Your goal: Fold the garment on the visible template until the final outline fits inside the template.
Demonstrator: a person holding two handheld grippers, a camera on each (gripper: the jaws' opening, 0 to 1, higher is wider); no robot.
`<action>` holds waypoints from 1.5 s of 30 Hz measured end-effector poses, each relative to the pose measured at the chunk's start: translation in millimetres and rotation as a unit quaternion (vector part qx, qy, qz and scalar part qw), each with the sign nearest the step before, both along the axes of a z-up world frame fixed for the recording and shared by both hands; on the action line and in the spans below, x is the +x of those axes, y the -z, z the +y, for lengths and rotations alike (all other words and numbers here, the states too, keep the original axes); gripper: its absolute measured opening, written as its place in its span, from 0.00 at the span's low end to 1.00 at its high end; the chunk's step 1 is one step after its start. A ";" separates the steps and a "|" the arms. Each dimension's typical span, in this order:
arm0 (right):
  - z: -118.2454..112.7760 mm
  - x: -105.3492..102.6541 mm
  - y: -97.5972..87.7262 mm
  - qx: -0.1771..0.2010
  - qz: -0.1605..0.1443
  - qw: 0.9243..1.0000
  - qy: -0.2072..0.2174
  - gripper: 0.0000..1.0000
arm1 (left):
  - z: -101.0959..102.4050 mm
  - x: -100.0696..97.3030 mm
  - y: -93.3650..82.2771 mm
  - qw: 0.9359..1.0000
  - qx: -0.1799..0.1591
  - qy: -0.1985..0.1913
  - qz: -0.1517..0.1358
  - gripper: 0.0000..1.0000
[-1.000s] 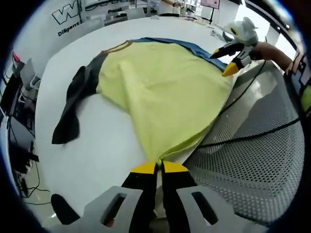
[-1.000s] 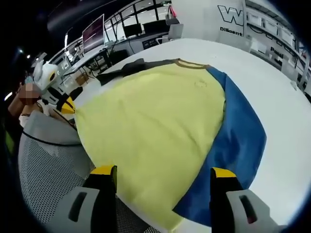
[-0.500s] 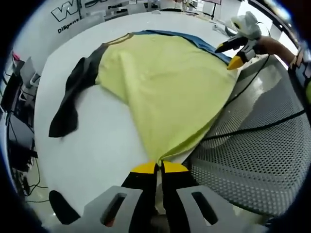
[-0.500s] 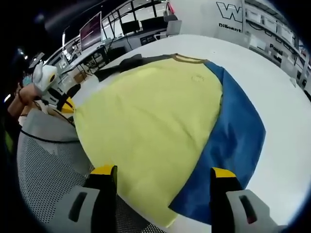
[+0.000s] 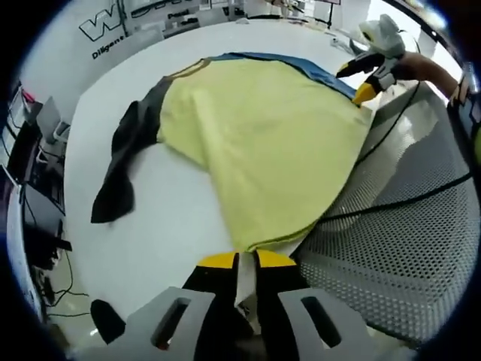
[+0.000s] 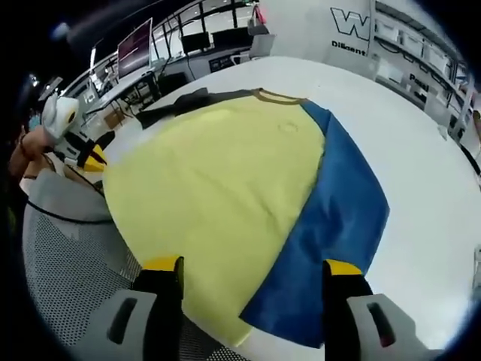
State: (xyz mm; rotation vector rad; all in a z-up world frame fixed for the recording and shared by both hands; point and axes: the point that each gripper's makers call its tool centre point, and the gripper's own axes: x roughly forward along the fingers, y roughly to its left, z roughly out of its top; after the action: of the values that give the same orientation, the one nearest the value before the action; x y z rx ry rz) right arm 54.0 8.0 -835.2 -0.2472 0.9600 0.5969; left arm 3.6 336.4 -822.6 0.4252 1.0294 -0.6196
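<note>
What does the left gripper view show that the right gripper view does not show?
Left gripper view: the dark sleeve lying on the white table, and the left gripper with its jaws nearly closed at the hem. Right gripper view: the blue panel in full, between the wide-open jaws of the right gripper. Both: the yellow garment and the mesh surface.

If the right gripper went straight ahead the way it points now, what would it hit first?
Most likely the shirt: the open right gripper points at its near hem, where the yellow body meets the blue part, lying on the white table. Its height above the cloth is unclear.
</note>
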 end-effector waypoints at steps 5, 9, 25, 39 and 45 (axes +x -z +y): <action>-10.3 -0.4 -0.8 -0.008 -0.003 1.000 0.013 0.66 | -1.2 14.7 -13.5 0.998 -0.022 -0.039 -0.036 0.07; -17.8 -3.3 1.1 -0.024 -0.001 1.000 0.017 0.64 | -0.2 21.1 -26.1 0.996 -0.031 -0.060 -0.060 0.07; -25.1 -17.7 8.2 -0.039 0.015 0.999 0.014 0.50 | -30.1 39.4 -54.2 0.982 -0.095 -0.090 -0.138 0.08; -27.3 -26.8 16.2 -0.057 0.027 0.998 -0.005 0.23 | -54.4 53.5 -62.8 0.971 -0.129 -0.104 -0.172 0.07; -28.9 -29.8 22.8 -0.062 0.038 0.997 -0.007 0.16 | -56.9 58.1 -67.3 0.963 -0.148 -0.125 -0.187 0.06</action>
State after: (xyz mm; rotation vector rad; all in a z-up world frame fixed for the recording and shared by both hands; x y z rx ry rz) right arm 24.2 -20.9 -858.0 -0.3440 1.0704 0.5629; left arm 61.7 279.6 -755.3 0.1354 0.6037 -0.4341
